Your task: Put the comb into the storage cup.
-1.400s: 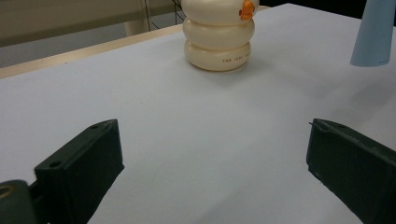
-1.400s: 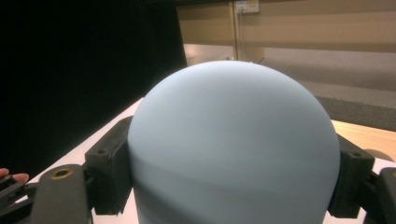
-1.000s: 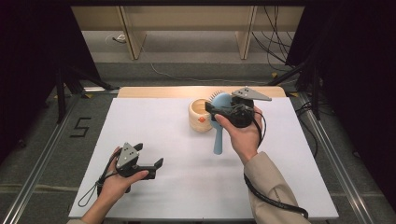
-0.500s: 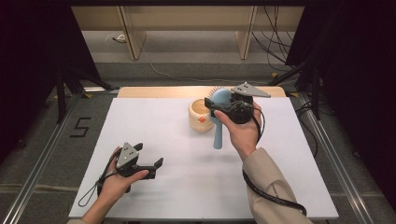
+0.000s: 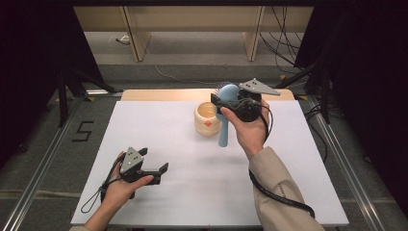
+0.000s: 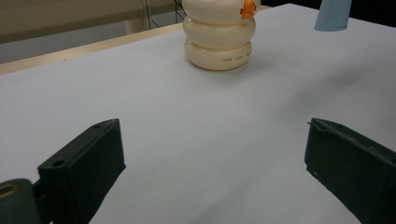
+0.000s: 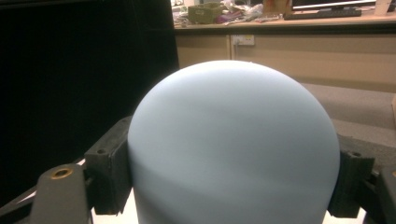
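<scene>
Little had shifted since the earlier frame: the right gripper (image 5: 227,98) remained clamped on the blue hairbrush (image 5: 224,126), held upright just beside the cream cup (image 5: 208,120). The left gripper (image 5: 156,171) rested spread on the counter (image 5: 288,183), well short of the cup. Carrying seemed underway; lowering the handle into the cup looked next.

The left hand (image 5: 122,185) comes in from the bottom edge, wrist low, and grips the left tongs (image 5: 156,171) just above the tabletop (image 5: 168,202). Their jaws point to the right and stand wide apart with nothing between them. The right forearm, in a beige sleeve (image 5: 279,192), reaches forward and up. The right hand (image 5: 250,130) holds the right tongs (image 5: 219,101) raised, jaws pointing left and clamped on the sides of a brush (image 5: 226,113).
</scene>
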`<action>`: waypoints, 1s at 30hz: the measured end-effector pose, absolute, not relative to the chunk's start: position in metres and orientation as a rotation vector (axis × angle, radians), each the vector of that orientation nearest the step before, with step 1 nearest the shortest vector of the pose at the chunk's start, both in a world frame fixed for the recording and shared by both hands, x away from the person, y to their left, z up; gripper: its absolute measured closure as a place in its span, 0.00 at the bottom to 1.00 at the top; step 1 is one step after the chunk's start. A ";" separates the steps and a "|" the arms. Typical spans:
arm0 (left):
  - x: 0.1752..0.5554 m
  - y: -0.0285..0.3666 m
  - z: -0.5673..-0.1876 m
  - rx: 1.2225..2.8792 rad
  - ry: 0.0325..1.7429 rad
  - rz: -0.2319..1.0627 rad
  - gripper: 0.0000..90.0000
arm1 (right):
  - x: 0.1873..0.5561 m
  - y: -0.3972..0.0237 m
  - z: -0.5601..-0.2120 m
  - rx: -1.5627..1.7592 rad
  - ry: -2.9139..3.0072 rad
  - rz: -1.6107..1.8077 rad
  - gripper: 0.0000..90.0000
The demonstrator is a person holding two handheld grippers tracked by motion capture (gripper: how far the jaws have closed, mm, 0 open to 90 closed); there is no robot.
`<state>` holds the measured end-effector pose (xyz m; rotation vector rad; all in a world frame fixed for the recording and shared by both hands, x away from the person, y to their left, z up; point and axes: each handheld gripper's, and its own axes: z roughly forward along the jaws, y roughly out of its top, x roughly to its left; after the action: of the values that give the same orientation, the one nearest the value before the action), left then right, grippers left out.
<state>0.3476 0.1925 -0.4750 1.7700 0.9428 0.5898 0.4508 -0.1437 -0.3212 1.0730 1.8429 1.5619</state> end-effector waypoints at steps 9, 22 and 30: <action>0.348 0.192 -0.475 1.765 0.948 0.587 0.05 | 0.455 -0.141 -0.317 1.052 1.821 1.585 0.24; 0.348 0.193 -0.475 1.765 0.951 0.586 0.05 | 0.460 -0.138 -0.312 1.046 1.794 1.599 0.24; 0.348 0.193 -0.475 1.765 0.951 0.583 0.05 | 0.463 -0.136 -0.309 1.039 1.778 1.608 0.24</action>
<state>0.3480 0.1930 -0.4749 1.7651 0.9509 0.5831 0.4631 -0.1363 -0.3087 1.0390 1.7785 1.6078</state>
